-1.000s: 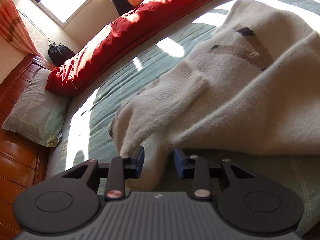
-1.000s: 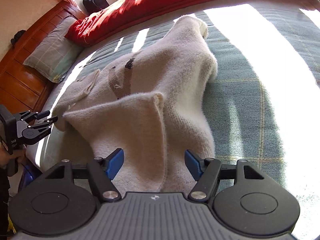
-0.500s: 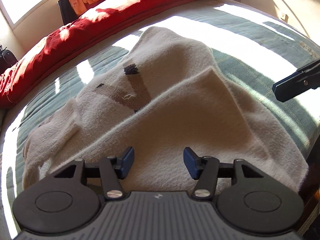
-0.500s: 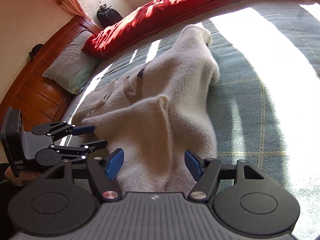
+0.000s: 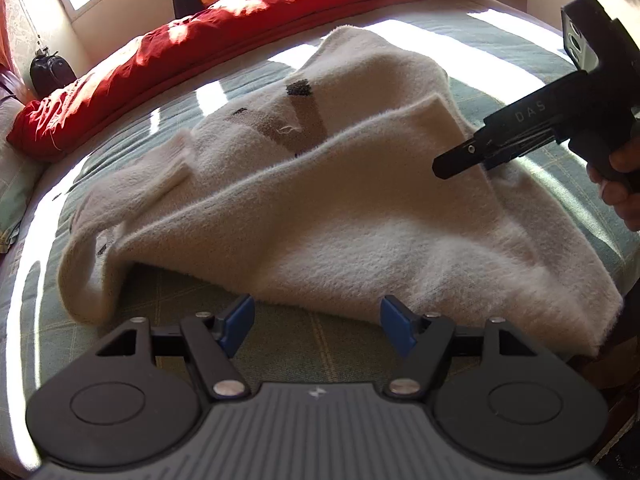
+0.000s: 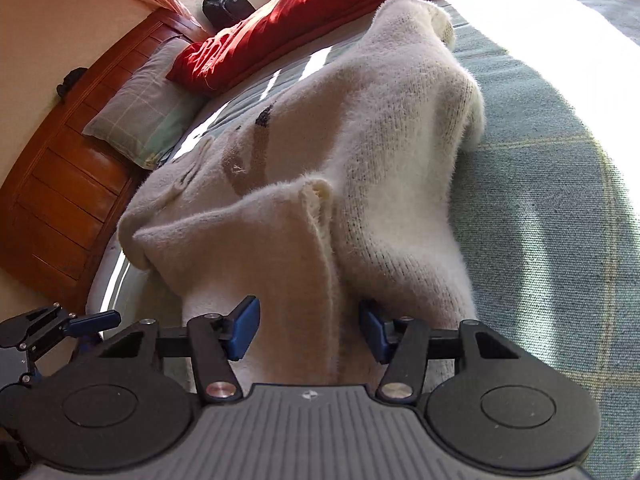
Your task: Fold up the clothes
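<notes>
**One sweater, part-doubled on the bed, both tools spread wide**

We count one cream knit sweater (image 5: 320, 208) with a brown and black motif (image 5: 304, 112); it lies across the middle of the bed (image 6: 560, 208) and runs down to the near edge, where one corner seems to reach or hang just past it; a broad panel is turned over the body, and a sleeve or flap (image 6: 256, 240) is laid across on top.

The right gripper (image 6: 308, 326) has its jaws wide, one on either side of a raised ridge of knit near the near edge; the cloth sits between them but we see no pinch. The left gripper (image 5: 318, 322) is also wide and holds nothing; it hovers over bare cover just short of the sweater's near hem.

We judge this a point between grips in a fold partly made; to do it well we would take the thick doubled edge deep in the jaws, since fluffy knit slips from a shallow bite; we would lift both ends level so the panel does not twist; we would lay it flat and keep the edges square.

Counted outward: two grippers; one red duvet (image 5: 248, 28) along the far edge; one checked pillow (image 6: 140, 120) at the wooden headboard (image 6: 68, 184); one dark bag (image 6: 224, 4) beyond.
</notes>
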Motion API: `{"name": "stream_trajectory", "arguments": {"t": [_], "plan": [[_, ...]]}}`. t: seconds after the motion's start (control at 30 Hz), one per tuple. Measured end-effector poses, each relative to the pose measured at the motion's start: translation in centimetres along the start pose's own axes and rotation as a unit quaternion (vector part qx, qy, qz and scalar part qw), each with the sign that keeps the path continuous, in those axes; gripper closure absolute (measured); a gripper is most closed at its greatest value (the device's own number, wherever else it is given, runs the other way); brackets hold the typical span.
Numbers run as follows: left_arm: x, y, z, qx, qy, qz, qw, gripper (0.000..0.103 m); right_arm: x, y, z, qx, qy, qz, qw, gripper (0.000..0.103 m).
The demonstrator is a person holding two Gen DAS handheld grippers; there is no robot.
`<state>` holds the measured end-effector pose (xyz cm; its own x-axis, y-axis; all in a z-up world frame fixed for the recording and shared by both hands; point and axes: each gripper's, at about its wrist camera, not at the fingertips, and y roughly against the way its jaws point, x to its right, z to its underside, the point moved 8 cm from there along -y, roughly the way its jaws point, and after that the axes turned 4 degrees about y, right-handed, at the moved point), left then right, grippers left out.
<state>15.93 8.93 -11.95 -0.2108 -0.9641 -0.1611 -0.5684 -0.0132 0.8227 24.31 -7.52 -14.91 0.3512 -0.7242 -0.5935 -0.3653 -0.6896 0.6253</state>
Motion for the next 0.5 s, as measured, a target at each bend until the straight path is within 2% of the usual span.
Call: {"name": "stream_trajectory", "arguments": {"t": [0.1, 0.17, 0.2, 0.5], "plan": [[-0.6, 0.2, 0.8, 0.001, 0.018, 0.000, 0.9998, 0.032, -0.7, -0.3, -0.4, 0.008, -0.001, -0.013, 1.000, 0.047], [-1.1, 0.4, 1.0, 0.005, 0.032, -0.001, 0.9995, 0.032, -1.5, -0.6, -0.7, 0.007, 0.009, -0.018, 1.000, 0.073], [-1.5, 0.6, 1.1, 0.008, 0.038, -0.003, 0.9993, 0.032, -1.9, -0.8, -0.8, 0.001, 0.011, -0.020, 1.000, 0.097], [-5.5, 3.8, 3.0, 0.040, 0.081, -0.032, 0.9954, 0.031, -11.7, -0.9, 0.0, -0.041, 0.089, -0.111, 0.989, 0.096]]}}
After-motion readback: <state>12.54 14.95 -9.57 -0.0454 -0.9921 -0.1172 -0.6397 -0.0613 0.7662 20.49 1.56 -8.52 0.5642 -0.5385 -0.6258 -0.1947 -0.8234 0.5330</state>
